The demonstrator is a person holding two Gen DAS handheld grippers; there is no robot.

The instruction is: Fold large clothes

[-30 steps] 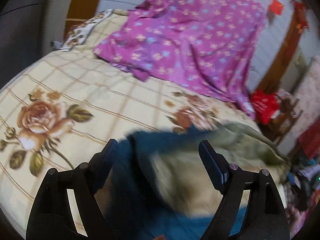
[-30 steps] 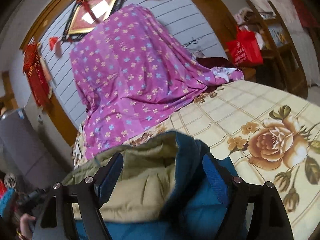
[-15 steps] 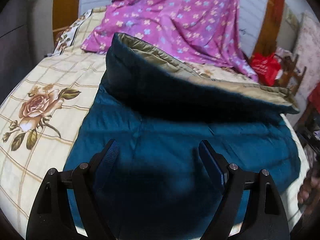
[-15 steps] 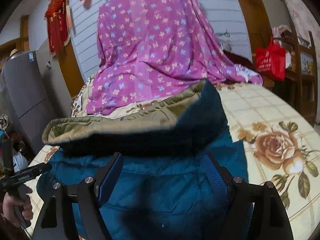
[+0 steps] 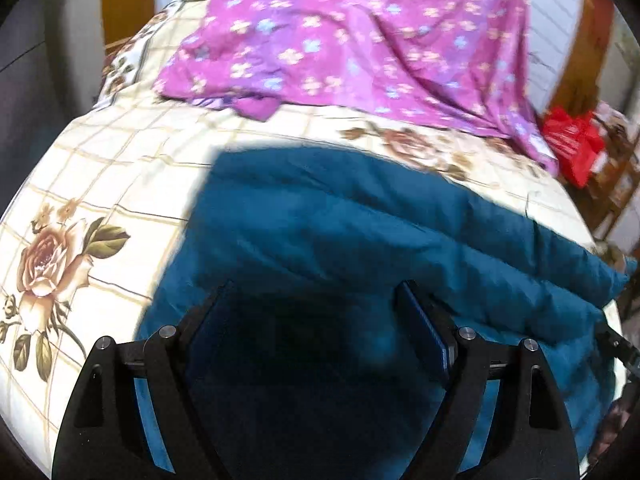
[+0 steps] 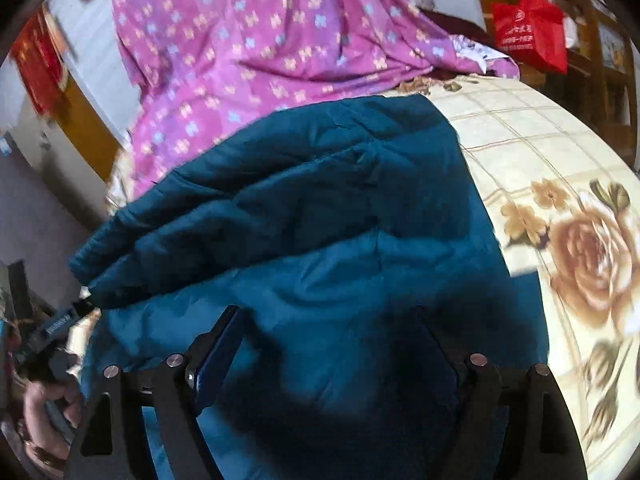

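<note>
My left gripper point(image 5: 316, 312) and right gripper point(image 6: 324, 332) both hang over the teal quilted jacket point(image 5: 360, 240), jaws spread wide, nothing between the pads. Jacket lies folded on the rose-print bedsheet point(image 5: 100, 184), upper layer doubled over the lower, fold edge running across. In the right view my left hand point(image 6: 44, 404) shows at the jacket's left corner. Beyond: purple floral sheet point(image 5: 360, 40) draped at the bed's far end, red bag point(image 6: 528, 28) off to the side.
</note>
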